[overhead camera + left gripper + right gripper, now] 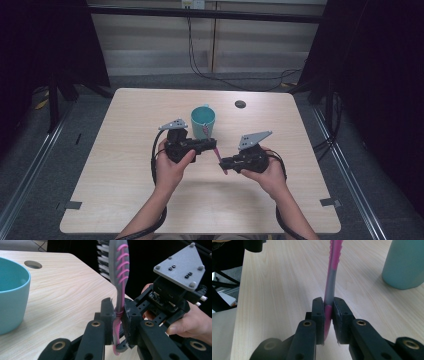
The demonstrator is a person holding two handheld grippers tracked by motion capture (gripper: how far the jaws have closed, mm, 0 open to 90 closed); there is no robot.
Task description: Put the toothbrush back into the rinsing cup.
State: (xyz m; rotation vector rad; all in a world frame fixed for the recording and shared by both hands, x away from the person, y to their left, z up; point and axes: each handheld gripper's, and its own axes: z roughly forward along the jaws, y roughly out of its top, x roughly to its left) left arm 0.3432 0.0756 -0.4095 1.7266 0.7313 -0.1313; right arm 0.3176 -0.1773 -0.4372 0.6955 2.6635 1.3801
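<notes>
A pink and grey toothbrush (219,155) hangs between my two grippers above the middle of the table. My left gripper (214,145) is shut on its upper handle; in the left gripper view the toothbrush (119,277) rises from the left gripper (117,317), bristles at the top facing left. My right gripper (223,163) is shut on the lower end; in the right gripper view the pink handle (332,277) stands clamped in the right gripper (328,315). A teal cup (203,120) stands upright just behind the left gripper.
The light wooden table (130,190) has a round cable hole (240,104) behind the cup. The cup (10,295) sits close at the left in the left gripper view, and the cup (404,265) at the upper right in the right gripper view. Cables lie on the floor beyond the table.
</notes>
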